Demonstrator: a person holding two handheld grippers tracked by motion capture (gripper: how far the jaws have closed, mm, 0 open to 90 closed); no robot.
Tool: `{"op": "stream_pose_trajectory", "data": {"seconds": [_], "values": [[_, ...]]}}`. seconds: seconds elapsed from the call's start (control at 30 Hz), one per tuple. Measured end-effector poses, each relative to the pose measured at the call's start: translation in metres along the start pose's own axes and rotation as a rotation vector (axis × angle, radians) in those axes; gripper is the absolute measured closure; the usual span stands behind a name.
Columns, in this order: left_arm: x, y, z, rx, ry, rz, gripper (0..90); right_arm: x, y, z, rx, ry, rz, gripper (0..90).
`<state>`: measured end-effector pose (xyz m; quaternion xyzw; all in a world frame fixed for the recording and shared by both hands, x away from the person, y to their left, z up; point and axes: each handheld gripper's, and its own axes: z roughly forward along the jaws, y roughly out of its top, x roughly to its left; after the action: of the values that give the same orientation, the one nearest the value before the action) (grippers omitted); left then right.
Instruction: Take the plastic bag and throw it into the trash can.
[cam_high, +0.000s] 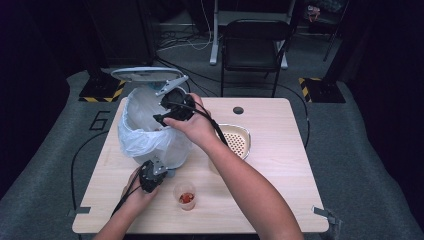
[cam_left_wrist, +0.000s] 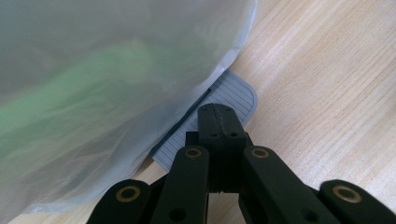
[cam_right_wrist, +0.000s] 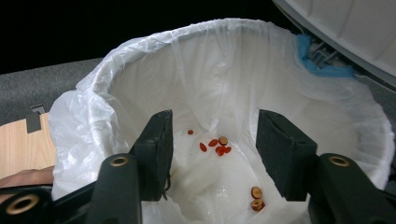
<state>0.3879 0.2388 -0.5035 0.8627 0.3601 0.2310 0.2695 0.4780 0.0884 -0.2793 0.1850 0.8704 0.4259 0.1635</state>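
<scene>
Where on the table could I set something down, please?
The table is bare right of the strainer bowl and along the front right. It is crowded at the left: bin, left gripper on its pedal, and cup.

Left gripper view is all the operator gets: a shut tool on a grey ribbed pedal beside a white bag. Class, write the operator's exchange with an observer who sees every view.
Operator: Is the bin's lid up?
Observer: Yes. In the high view the lid stands raised at the far side of the bag-lined bin.
Operator: Where is the other tool?
Observer: The right tool is over the bin's mouth, its jaws open with nothing held between them.
</scene>
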Motion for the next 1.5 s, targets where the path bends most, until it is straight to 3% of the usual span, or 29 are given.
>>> {"op": "stream_pose_trajectory", "data": {"seconds": [0.07,0.13,0.17,0.4,0.43,0.47,0.7,0.73,0.87,0.97,1.0,1.13,1.33,1.37,1.43,1.47,1.5], "values": [[0.002,0.001,0.0,0.007,-0.004,0.031,90.0,-0.001,-0.002,-0.006,-0.011,0.002,0.01,45.1],[0.002,0.001,0.0,0.006,-0.006,0.025,90.0,-0.001,-0.004,-0.014,-0.013,0.002,0.014,44.7],[0.0,0.0,0.0,0.003,0.001,0.001,90.0,-0.002,-0.005,-0.017,-0.018,0.003,0.008,44.3],[0.0,0.0,0.0,-0.001,0.001,-0.002,90.0,0.003,-0.021,-0.044,-0.022,0.014,0.005,37.8],[0.001,0.001,0.0,0.005,-0.006,0.022,90.0,0.004,-0.024,-0.048,-0.02,0.017,0.004,36.8],[-0.001,0.0,0.0,-0.007,0.009,-0.003,90.0,0.005,-0.026,-0.051,-0.024,0.015,0.001,36.5],[0.0,0.0,0.0,-0.005,0.004,-0.003,90.0,0.015,-0.044,-0.073,-0.055,0.018,-0.006,31.0],[0.001,0.0,0.001,-0.014,0.002,0.017,90.0,0.017,-0.047,-0.076,-0.054,0.021,-0.011,30.3],[0.0,-0.001,0.001,-0.016,0.012,-0.003,90.0,0.025,-0.064,-0.084,-0.055,0.032,0.002,26.6],[0.0,0.0,0.001,-0.008,0.005,0.016,90.0,0.03,-0.077,-0.086,-0.051,0.044,0.012,24.3],[-0.001,0.0,0.001,-0.01,0.012,-0.001,90.0,0.032,-0.084,-0.086,-0.049,0.051,0.017,22.6],[0.0,-0.001,0.001,-0.012,0.013,0.004,90.0,0.041,-0.104,-0.082,-0.034,0.067,0.028,18.4],[0.0,0.0,0.0,-0.005,0.003,0.003,90.0,0.059,-0.139,-0.065,0.02,0.091,0.015,15.8],[0.002,0.0,0.0,0.001,-0.003,0.032,90.0,0.062,-0.144,-0.061,0.028,0.099,0.017,15.7],[0.002,0.0,0.0,0.002,-0.004,0.03,90.0,0.066,-0.151,-0.055,0.039,0.116,0.019,15.2],[0.0,0.0,0.0,-0.005,0.003,0.004,90.0,0.069,-0.155,-0.052,0.044,0.12,0.007,15.0],[0.001,0.0,0.0,-0.005,0.007,0.013,90.0,0.071,-0.158,-0.05,0.046,0.126,0.006,14.9]]}}
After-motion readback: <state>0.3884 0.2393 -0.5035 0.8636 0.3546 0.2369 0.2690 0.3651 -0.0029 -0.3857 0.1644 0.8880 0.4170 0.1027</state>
